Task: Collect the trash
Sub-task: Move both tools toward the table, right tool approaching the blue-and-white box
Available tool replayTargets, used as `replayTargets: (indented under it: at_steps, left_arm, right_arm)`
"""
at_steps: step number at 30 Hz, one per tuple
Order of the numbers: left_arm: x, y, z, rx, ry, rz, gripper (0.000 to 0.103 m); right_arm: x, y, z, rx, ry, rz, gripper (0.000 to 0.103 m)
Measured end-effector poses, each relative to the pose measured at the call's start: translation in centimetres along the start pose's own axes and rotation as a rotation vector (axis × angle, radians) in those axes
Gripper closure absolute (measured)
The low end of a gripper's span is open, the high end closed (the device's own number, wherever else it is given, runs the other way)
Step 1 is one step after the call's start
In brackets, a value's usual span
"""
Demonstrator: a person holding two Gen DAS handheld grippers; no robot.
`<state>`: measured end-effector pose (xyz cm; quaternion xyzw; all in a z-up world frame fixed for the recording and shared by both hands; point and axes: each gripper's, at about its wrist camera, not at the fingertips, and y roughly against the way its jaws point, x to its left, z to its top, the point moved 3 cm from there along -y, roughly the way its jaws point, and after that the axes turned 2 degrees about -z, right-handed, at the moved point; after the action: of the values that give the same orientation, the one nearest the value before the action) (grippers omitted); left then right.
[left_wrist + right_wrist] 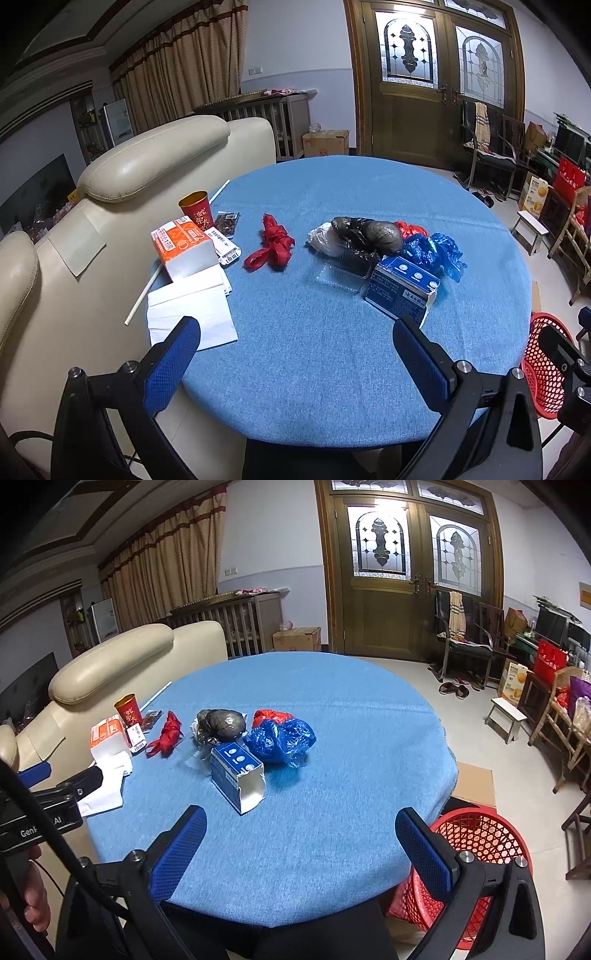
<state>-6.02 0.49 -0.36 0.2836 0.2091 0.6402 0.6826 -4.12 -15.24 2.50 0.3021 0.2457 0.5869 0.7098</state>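
— Trash sits mid-table: blue box [236, 777], crumpled blue bag [282, 740]. Your left gripper [295, 354] and right gripper [301, 836] gape wide, empty.
— Handling?
— Probably light, crushable; pinch the bag's bunched folds.

Left gripper [295, 332] and right gripper [301, 821]: jaws spread wide, empty, lower centre of frame.

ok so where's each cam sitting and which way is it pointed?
Left wrist: on the left tool, open, facing across the blue table toward the door; right tool at its right edge.
Right wrist: on the right tool, open, same heading; left tool and a hand at left.
Shared: table, blue box, red basket.
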Motion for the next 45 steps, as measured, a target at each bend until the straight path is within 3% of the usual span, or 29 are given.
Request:
replayTargets:
  at_steps: [16,28,38,45]
  left_arm:
    - [0.0,-0.8,-0.4,0.025,-0.004,-0.007,0.0]
    - [-1.3,-3.1,-1.1,0.11,-0.029,-0.034,0.0]
    - [-4.5,-5.1,0.8,0.155,-0.078,-0.091,0.0]
    - [-4.7,-5.9,0.6,0.179,-0.085,-0.089,0.0]
  right_arm:
    - [-0.1,-0.7,0.1,0.001,0.001,-0.005,0.0]
    - [-4.0,-3.3,0.5,0.033,-0.105,-0.053,0.0]
    - [-6.5,-5.2,-0.5,0.084,-0.179,-0.057,0.0]
    - [-6.6,-5.0,-0.7,0.07,-0.158,-0.055,0.0]
